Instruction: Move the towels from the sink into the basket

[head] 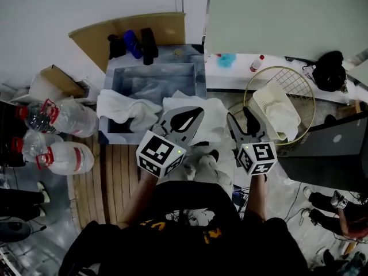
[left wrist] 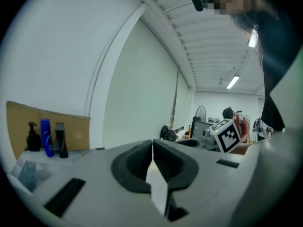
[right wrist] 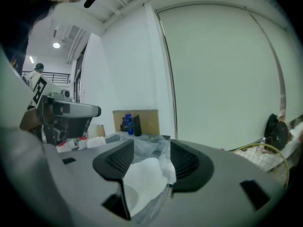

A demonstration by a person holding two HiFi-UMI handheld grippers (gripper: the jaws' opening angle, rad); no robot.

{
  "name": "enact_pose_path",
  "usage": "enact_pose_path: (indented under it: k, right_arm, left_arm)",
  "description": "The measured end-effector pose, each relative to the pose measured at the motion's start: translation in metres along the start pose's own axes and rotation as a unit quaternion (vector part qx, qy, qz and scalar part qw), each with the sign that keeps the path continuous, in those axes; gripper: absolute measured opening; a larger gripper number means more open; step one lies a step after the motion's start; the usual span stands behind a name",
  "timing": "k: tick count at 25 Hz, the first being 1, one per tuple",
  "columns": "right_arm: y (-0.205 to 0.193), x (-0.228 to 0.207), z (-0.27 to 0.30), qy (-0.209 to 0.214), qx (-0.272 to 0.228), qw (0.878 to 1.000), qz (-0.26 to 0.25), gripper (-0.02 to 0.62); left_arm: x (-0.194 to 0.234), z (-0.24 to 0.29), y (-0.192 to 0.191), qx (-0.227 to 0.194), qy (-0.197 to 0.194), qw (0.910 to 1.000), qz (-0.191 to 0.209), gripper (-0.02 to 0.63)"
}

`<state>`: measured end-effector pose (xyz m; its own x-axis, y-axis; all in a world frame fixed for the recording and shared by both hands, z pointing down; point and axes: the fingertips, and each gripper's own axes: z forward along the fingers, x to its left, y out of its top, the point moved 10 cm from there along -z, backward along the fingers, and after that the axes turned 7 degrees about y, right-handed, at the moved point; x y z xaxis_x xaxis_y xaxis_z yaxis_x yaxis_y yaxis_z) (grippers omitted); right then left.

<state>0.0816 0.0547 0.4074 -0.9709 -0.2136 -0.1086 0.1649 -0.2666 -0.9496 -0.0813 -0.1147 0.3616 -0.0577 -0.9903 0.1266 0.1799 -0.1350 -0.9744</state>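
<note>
Head view, towel (head: 215, 118) hiding sink (head: 200, 79) front, left fingers (left wrist: 132, 165) clenched on it, right fingers (right wrist: 118, 162) released.

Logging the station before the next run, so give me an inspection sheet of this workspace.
Surface: grey metal sink, wooden slats below.
Job's things: two white towels draped over sink's front rim; third white towel in round wire basket.
Clutter: three bottles on sink's ledge; clear plastic water bottles at left.
Grippers: left gripper jaws together, right gripper jaws apart; no cloth visibly pinched.
Cables: thin dark leads at lower right.
Surroundings: white walls, black bag, person at right.
</note>
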Motion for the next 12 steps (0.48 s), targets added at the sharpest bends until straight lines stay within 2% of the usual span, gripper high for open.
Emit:
enact_pose_path:
  k: [4,6,9,12]
  right_arm:
    - [-0.016,0.038,0.021,0.030,0.040,0.999,-0.015,0.297]
    - [-0.027,0.050,0.030,0.032,0.067,0.997,-0.024,0.336]
    - [-0.048,0.053,0.042,0.008,0.108,0.994,-0.022,0.369]
    - [-0.072,0.043,0.055,-0.030,0.140,0.990,0.015,0.390]
  left_arm:
    - [0.019,-0.037,-0.012,-0.006,0.027,0.9995,-0.014,0.010]
    - [0.026,-0.052,-0.018,-0.008,0.036,0.9991,-0.021,0.011]
    - [0.034,-0.070,-0.026,-0.010,0.049,0.9982,-0.033,0.011]
    - [0.040,-0.082,-0.035,-0.010,0.060,0.9972,-0.044,0.011]
